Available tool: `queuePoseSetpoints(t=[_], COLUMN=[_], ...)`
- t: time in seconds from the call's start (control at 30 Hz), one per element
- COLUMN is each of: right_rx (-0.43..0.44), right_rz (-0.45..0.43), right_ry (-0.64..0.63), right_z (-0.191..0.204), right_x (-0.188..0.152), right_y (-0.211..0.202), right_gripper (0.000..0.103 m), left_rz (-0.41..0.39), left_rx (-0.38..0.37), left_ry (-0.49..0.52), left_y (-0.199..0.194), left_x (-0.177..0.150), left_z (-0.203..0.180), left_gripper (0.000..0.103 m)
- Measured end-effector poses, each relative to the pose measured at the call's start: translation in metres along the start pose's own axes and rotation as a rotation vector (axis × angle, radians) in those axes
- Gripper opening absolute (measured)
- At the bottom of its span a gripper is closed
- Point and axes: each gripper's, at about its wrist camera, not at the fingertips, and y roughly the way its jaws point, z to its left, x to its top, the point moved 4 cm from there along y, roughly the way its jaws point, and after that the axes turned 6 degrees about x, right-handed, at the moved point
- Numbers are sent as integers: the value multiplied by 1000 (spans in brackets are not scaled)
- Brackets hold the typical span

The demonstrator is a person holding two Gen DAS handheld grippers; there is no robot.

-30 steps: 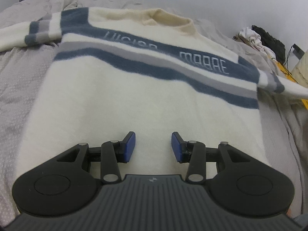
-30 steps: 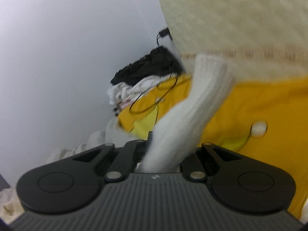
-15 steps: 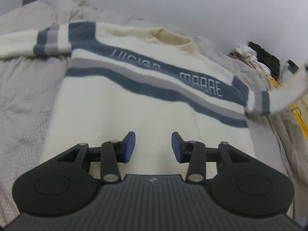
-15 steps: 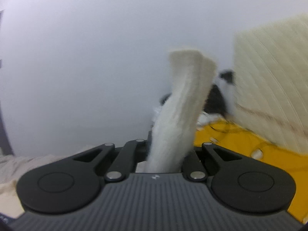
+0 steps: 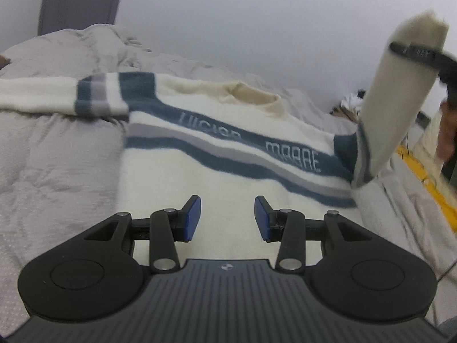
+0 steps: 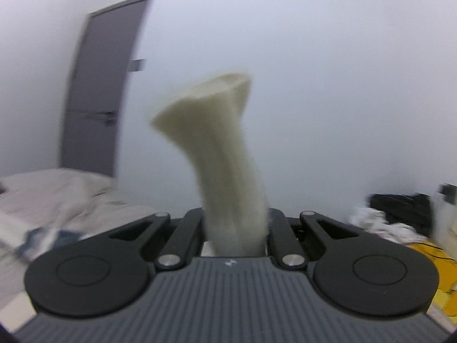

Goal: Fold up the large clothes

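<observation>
Up at the sweater's (image 5: 217, 177) right edge, right gripper (image 6: 237, 237) clamps the lifted sleeve (image 5: 400, 85); left gripper (image 5: 227, 223) hovers, fingers apart, over the hem

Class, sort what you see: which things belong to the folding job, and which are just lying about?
Job: sweater; its lifted sleeve, clamped in the right gripper; open left gripper.
Lying about: clothes pile; yellow fabric; door.

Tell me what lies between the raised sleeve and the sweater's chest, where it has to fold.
Nothing visible. The right tongs hold the sleeve up at the sweater's edge; the chest lies bare and flat, and the open left tongs hover over its hem, clear of it.
</observation>
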Motion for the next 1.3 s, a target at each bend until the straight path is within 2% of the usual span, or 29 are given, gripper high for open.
queuePoseSetpoints(t=[0.17, 0.3, 0.47, 0.57, 0.67, 0.73, 0.8, 0.87, 1.03, 1.2, 1.3], right_rx=[146, 241, 314, 339, 359, 372, 407, 434, 464, 462, 418], right_rz=[56, 177, 315, 395, 418, 423, 438, 446, 459, 448, 433], right_ry=[-4, 6, -23, 12, 42, 57, 84, 112, 146, 190, 178], right_z=[77, 119, 157, 156, 153, 156, 172, 174, 168, 147, 131], right_x=[-34, -83, -149, -175, -177, -174, -169, -170, -162, -150, -144], right_y=[-2, 6, 15, 28, 24, 19, 10, 2, -27, -58, -75], right_gripper=[10, 11, 12, 12, 15, 21, 44, 52, 52, 52, 52], left_rz=[-37, -48, -55, -41, -27, -17, -15, -16, -42, -38, -26], left_rx=[-8, -30, -15, -12, -8, -12, -19, -29, -35, -22, -5], left_ry=[-124, -236, -261, -256, -236, -225, -216, -212, -137, -12, 44], left_y=[-17, -29, -31, -25, -15, -11, -11, -13, -21, -19, -15], left_x=[15, 21, 22, 21, 20, 20, 21, 25, 34, 37, 38], left_z=[37, 67, 79, 78, 72, 67, 61, 54, 23, -21, -40], left_gripper=[47, 47, 47, 47, 47, 47, 47, 47, 47, 47, 47])
